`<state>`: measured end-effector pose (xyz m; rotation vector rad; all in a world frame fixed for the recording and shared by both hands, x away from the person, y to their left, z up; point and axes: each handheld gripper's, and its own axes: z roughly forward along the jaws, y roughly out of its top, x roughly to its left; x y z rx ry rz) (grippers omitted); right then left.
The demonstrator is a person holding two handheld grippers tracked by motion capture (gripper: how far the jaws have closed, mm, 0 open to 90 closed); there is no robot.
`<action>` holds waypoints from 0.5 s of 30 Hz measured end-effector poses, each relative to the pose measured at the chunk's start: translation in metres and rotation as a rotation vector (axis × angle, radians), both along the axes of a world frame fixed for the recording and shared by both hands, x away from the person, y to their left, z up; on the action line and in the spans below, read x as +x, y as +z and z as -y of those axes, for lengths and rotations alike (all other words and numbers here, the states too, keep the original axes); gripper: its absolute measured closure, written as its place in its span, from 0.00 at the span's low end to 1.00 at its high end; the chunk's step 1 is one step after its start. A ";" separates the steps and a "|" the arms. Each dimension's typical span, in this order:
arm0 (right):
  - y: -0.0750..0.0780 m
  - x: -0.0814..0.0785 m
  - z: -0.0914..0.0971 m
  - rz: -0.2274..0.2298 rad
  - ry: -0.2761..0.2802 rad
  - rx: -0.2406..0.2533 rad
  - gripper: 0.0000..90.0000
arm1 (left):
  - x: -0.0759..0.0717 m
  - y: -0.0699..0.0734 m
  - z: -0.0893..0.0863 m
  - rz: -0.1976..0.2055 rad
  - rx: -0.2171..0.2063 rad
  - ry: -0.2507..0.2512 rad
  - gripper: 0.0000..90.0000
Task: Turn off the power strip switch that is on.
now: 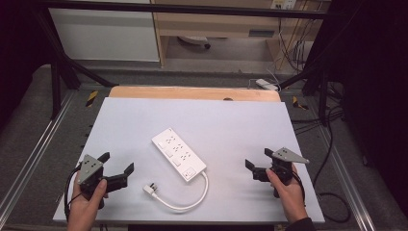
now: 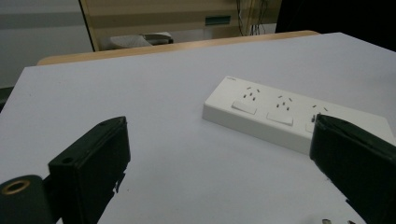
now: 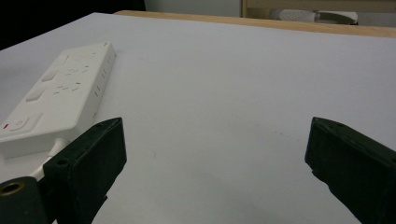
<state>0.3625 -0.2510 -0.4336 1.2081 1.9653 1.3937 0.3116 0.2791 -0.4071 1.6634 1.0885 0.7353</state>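
Flanking one power strip [image 1: 178, 155], two grippers hover, fingers spread.

left gripper [image 1: 117, 163] agape, right gripper [image 1: 259, 158] agape

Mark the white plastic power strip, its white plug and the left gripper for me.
White plastic power strip [image 1: 178, 153]: high view, middle of its socket face.
White plug [image 1: 150, 189]: high view, plug body at the cable's end.
Left gripper [image 1: 119, 163]: high view, midway between its open jaw tips.

You have a smooth white plastic power strip [image 1: 178, 154] on a matt table [image 1: 240, 125] with a wooden far edge.
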 end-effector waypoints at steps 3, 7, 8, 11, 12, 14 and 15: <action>0.001 0.000 -0.001 -0.001 -0.006 0.001 0.06 | 0.000 0.000 0.000 0.000 0.003 -0.002 0.05; 0.001 0.000 -0.003 -0.001 -0.013 -0.001 0.05 | 0.001 -0.001 0.001 -0.003 -0.008 -0.002 0.05; 0.001 0.000 -0.003 -0.004 -0.013 -0.004 0.05 | 0.001 -0.001 0.000 -0.003 -0.007 -0.004 0.05; 0.002 0.000 -0.005 -0.006 -0.007 -0.007 0.07 | 0.000 0.000 0.000 -0.002 -0.005 -0.004 0.05; 0.002 -0.001 -0.006 -0.006 -0.003 -0.008 0.07 | 0.000 -0.001 0.001 -0.003 -0.004 -0.003 0.05; 0.003 -0.001 -0.008 -0.008 0.007 -0.005 0.07 | 0.000 0.000 0.000 -0.003 -0.002 -0.003 0.05; 0.004 -0.002 -0.009 -0.008 0.012 -0.006 0.07 | 0.000 -0.001 0.001 0.000 -0.008 -0.002 0.05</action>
